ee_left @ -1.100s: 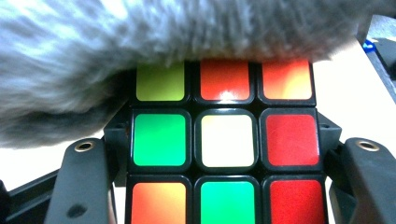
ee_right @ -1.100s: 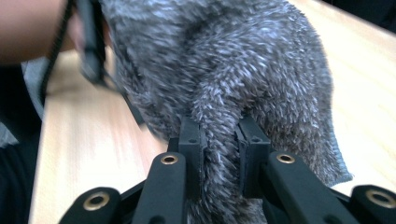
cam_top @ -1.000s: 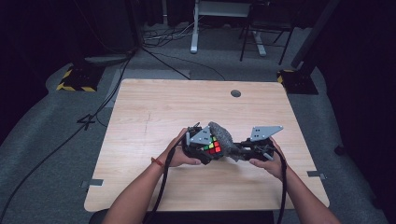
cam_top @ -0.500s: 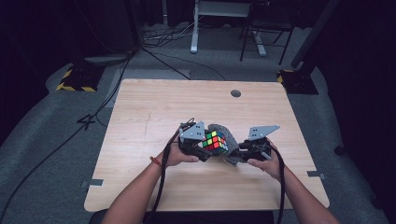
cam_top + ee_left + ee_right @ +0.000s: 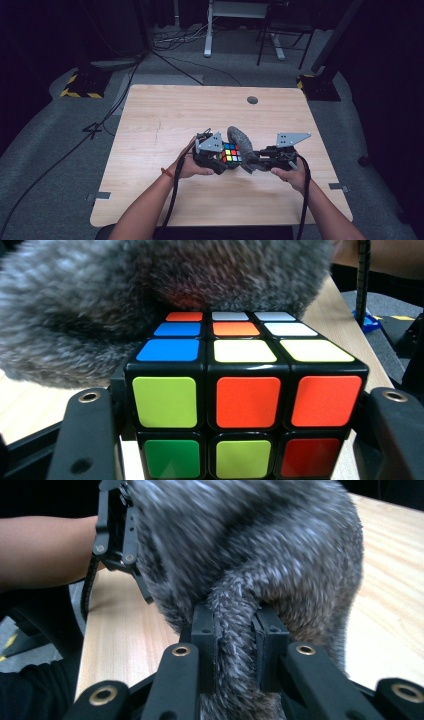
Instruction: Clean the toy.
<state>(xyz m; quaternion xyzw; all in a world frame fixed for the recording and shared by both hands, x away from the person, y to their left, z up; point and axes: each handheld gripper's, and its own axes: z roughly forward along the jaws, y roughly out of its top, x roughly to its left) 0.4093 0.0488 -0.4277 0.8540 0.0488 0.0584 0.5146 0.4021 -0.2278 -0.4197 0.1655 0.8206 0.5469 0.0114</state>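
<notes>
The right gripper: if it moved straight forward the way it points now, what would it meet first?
Probably the cube, held by the left gripper. The right gripper is shut on the grey furry cloth, which bunches right ahead of it; depth behind the fur is unclear.

looks like a lab or a recording studio space here, dark all around, black curtains (image 5: pixel 45 40) closing off the sides. a lone pale wooden table (image 5: pixel 165 120) sits lit in the middle on grey carpet (image 5: pixel 55 150). cables (image 5: pixel 100 125) snake across the floor toward the back, yellow-and-black hazard tape (image 5: pixel 80 87) marks the stand bases (image 5: pixel 320 85), and a white desk frame (image 5: pixel 215 30) stands behind. tape markers (image 5: pixel 99 196) sit on the carpet near the table's corners.
</notes>
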